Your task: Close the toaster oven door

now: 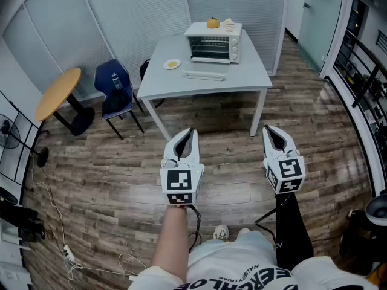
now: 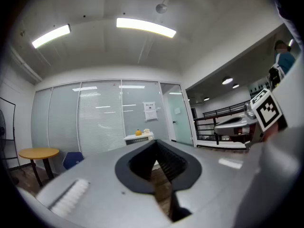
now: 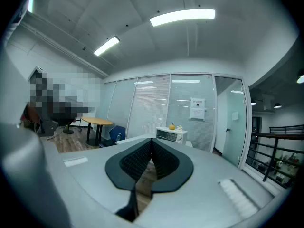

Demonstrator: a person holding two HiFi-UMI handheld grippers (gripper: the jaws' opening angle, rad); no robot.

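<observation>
The white toaster oven [image 1: 213, 42] stands at the back of a grey table [image 1: 242, 80], far ahead of me. Its front shows a wire rack; from here I cannot tell how its door stands. An orange fruit [image 1: 213, 23] rests on top of it. A long white flat piece [image 1: 204, 75] lies on the table in front of it. My left gripper [image 1: 190, 132] and right gripper [image 1: 269, 128] hang over the wood floor, well short of the table, both shut and holding nothing. The oven is small in the left gripper view [image 2: 139, 137] and the right gripper view [image 3: 171, 135].
A small plate [image 1: 172, 64] with something yellow sits left of the oven. A blue chair [image 1: 115, 89] and a round wooden table [image 1: 58, 92] stand to the left. A black railing [image 1: 363, 71] runs along the right. Cables [image 1: 66, 252] lie on the floor at lower left.
</observation>
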